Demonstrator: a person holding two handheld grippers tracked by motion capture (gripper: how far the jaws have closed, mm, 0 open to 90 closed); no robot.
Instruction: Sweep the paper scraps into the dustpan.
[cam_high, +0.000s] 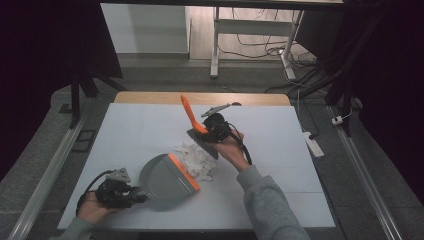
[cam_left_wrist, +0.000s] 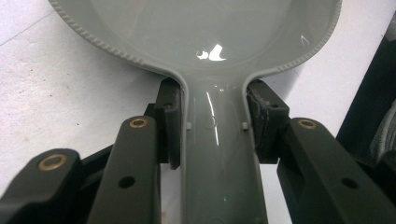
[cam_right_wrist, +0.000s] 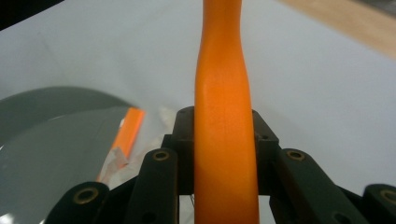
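Observation:
A grey dustpan (cam_high: 165, 177) with an orange lip (cam_high: 183, 171) lies on the white table, its mouth toward a heap of crumpled white paper scraps (cam_high: 197, 160). My left gripper (cam_high: 131, 196) at the front left is shut on the dustpan's handle (cam_left_wrist: 218, 154); black pads (cam_left_wrist: 170, 123) press both its sides. My right gripper (cam_high: 212, 131) is shut on the orange handle (cam_right_wrist: 224, 135) of a small brush (cam_high: 200, 135), whose dark bristle head (cam_high: 202, 144) sits at the far edge of the scraps. The pan (cam_right_wrist: 56, 140) and its orange lip (cam_right_wrist: 128, 128) show beyond the right gripper's jaws.
The white table cover (cam_high: 140, 125) has bare room left and right of the scraps; a wooden strip (cam_high: 150, 97) runs along its far edge. A power strip (cam_high: 313, 142) lies on the floor at the right, and desk legs and cables stand behind.

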